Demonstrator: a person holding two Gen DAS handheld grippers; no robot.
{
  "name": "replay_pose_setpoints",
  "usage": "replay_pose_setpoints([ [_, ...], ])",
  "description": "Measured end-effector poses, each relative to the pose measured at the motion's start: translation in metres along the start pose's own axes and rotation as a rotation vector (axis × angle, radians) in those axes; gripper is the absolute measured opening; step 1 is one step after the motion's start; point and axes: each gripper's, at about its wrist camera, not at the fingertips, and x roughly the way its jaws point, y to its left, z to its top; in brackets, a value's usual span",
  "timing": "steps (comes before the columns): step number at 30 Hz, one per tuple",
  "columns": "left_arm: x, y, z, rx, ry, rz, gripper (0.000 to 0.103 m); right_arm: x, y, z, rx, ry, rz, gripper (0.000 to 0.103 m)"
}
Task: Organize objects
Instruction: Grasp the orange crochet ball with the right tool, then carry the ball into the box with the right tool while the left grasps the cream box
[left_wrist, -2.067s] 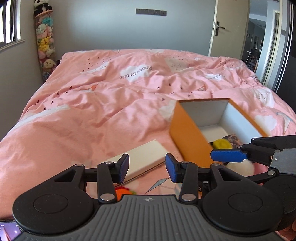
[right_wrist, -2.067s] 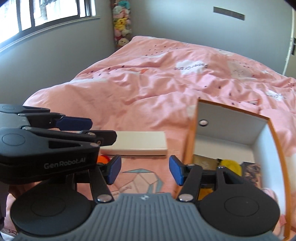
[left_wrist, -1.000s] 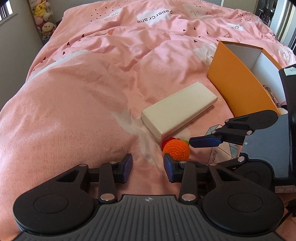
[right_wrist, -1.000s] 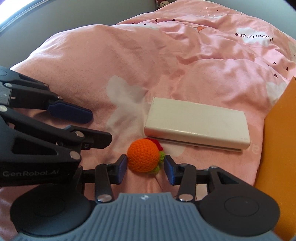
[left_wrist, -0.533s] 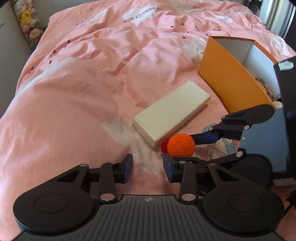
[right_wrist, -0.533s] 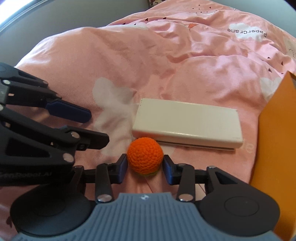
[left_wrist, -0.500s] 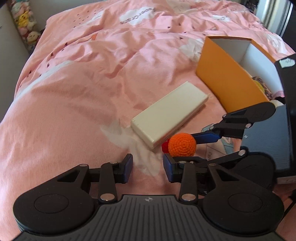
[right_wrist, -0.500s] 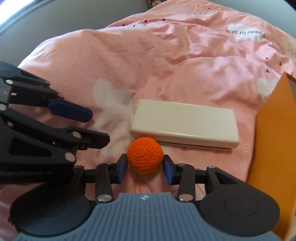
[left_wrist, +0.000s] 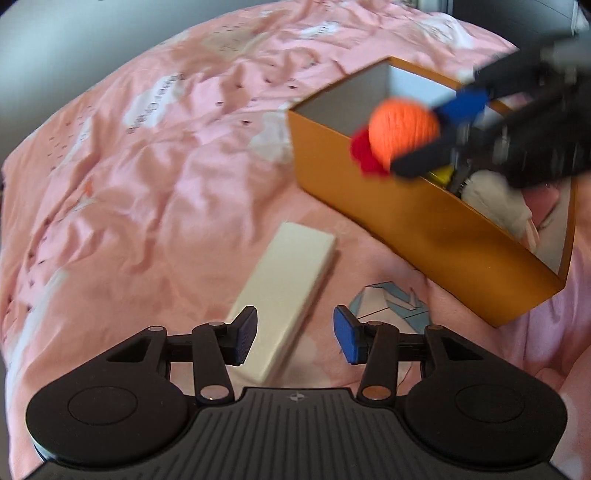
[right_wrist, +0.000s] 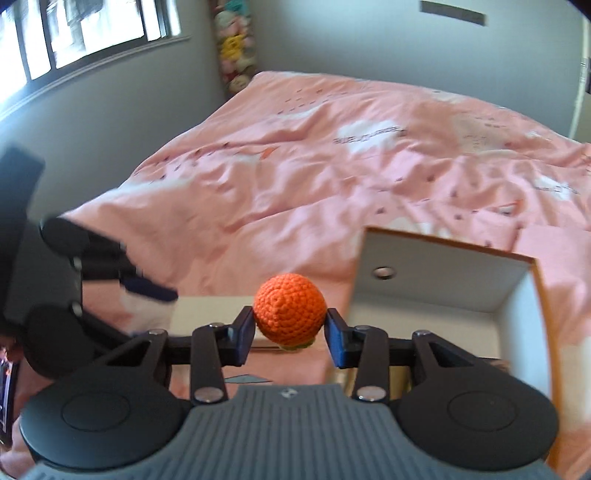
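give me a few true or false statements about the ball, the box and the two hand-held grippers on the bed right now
1. The right hand-held gripper grips the orange crochet ball. True.
2. The cream case sits inside the orange box. False: it lies on the pink bedspread beside the box.
3. The left hand-held gripper holds the cream case. False: its jaws are opening above one end of the case without pressing on it.
4. The orange box is open at the top with things already inside. True.
5. The ball rests on the bedspread. False: it is held up in the air by the box.
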Motion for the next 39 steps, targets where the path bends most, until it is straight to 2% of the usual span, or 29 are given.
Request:
replay_pose_setpoints([
  [4, 0.035, -0.023, 0.004, 0.132, 0.029, 0.103, 0.056, 0.000, -0.025, -0.002, 0.007, 0.020, -0.113, 0.043],
  [6, 0.048, -0.033, 0.005, 0.205, 0.040, 0.156, 0.061, 0.003, -0.039, -0.006, 0.009, 0.036, -0.152, 0.043],
  [9, 0.064, -0.039, 0.006, 0.253, 0.075, 0.168, 0.064, 0.003, -0.059, -0.012, 0.021, 0.048, -0.204, 0.043],
  [12, 0.082, -0.040, 0.003, 0.287, 0.119, 0.201, 0.064, 0.001, -0.075, -0.017, 0.051, 0.049, -0.213, 0.043],
  [15, 0.095, -0.044, -0.001, 0.365, 0.119, 0.276, 0.064, 0.003, -0.083, -0.022, 0.071, 0.050, -0.204, 0.043],
  [18, 0.102, -0.047, -0.001, 0.389, 0.127, 0.279, 0.061, 0.009, -0.089, -0.026, 0.090, 0.057, -0.197, 0.043],
  [20, 0.102, -0.050, 0.000, 0.424, 0.127, 0.285, 0.056, 0.012, -0.091, -0.028, 0.089, 0.060, -0.200, 0.043],
  [21, 0.101, -0.050, 0.001, 0.430, 0.123, 0.282, 0.050, 0.013, -0.092, -0.029, 0.087, 0.061, -0.202, 0.043],
  [24, 0.089, -0.044, 0.010, 0.409, 0.117, 0.250, 0.040, 0.014, -0.094, -0.032, 0.091, 0.062, -0.196, 0.043],
  [28, 0.073, -0.019, 0.026, 0.314, 0.127, 0.157, 0.035, 0.017, -0.096, -0.033, 0.101, 0.065, -0.185, 0.043],
  [34, 0.071, 0.029, 0.045, 0.178, 0.143, 0.080, 0.033, 0.020, -0.096, -0.033, 0.098, 0.078, -0.166, 0.043],
  [39, 0.071, 0.047, 0.054, 0.153, 0.163, 0.060, 0.031, 0.025, -0.105, -0.030, 0.109, 0.096, -0.159, 0.043],
])
